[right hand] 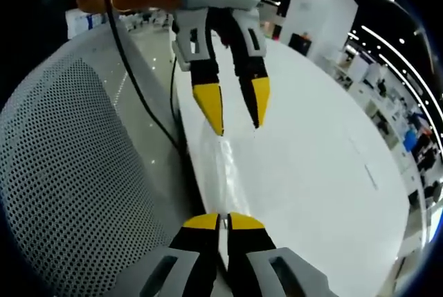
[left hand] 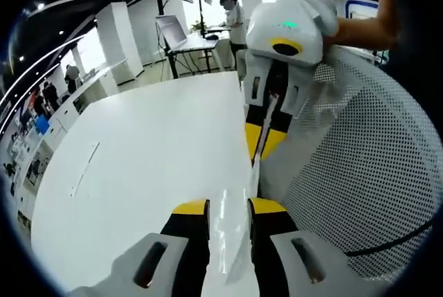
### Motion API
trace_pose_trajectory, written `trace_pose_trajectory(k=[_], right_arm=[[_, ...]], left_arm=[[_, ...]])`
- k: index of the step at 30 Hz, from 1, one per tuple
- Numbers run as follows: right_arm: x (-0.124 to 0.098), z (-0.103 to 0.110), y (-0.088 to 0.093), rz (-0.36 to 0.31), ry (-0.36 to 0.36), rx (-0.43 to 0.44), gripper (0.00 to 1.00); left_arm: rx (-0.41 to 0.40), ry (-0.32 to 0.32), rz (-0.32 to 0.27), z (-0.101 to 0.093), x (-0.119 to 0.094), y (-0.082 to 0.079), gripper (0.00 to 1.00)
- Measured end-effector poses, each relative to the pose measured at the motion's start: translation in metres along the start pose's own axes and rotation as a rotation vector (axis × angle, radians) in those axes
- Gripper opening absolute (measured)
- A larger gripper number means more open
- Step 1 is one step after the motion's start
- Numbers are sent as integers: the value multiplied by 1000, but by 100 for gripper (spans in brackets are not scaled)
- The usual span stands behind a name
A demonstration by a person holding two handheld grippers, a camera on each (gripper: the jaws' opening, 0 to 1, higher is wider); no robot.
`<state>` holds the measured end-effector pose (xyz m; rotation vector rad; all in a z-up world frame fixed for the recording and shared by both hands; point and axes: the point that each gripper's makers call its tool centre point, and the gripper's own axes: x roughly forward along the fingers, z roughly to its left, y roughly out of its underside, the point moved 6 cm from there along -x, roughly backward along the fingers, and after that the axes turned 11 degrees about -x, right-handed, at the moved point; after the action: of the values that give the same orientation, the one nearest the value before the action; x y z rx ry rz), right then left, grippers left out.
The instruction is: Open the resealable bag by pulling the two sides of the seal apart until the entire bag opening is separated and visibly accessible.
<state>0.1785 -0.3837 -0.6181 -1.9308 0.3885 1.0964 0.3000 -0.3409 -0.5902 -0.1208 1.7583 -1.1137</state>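
Observation:
A clear resealable bag [left hand: 234, 238] lies on the white table [left hand: 138, 158] near its edge, hard to make out but for its glare. In the left gripper view my left gripper [left hand: 228, 205] stands open, its yellow-tipped jaws on either side of the bag's near end. Beyond it my right gripper [left hand: 261, 146] is pinched on the bag's far end. In the right gripper view the right gripper [right hand: 223, 222] is shut on the bag [right hand: 221, 165], and the left gripper [right hand: 235, 113] faces it with its jaws apart over the film. I cannot make out the seal.
A white mesh chair back [left hand: 374, 151] stands tight against the table edge beside both grippers, also in the right gripper view [right hand: 76, 172]. A black cable [right hand: 138, 96] hangs over it. Desks, a monitor and people [left hand: 232, 16] are far off across the room.

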Motion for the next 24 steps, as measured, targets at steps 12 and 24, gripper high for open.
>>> trace_pose_trajectory(k=[12,24], right_arm=[[0,0,-2,-9,0,-22,0],[1,0,-4,-12,-2,-32,0]], left_arm=[[-47,32,-6,-3,12,-5,16],[-29,50,30,-10,22,4,16]])
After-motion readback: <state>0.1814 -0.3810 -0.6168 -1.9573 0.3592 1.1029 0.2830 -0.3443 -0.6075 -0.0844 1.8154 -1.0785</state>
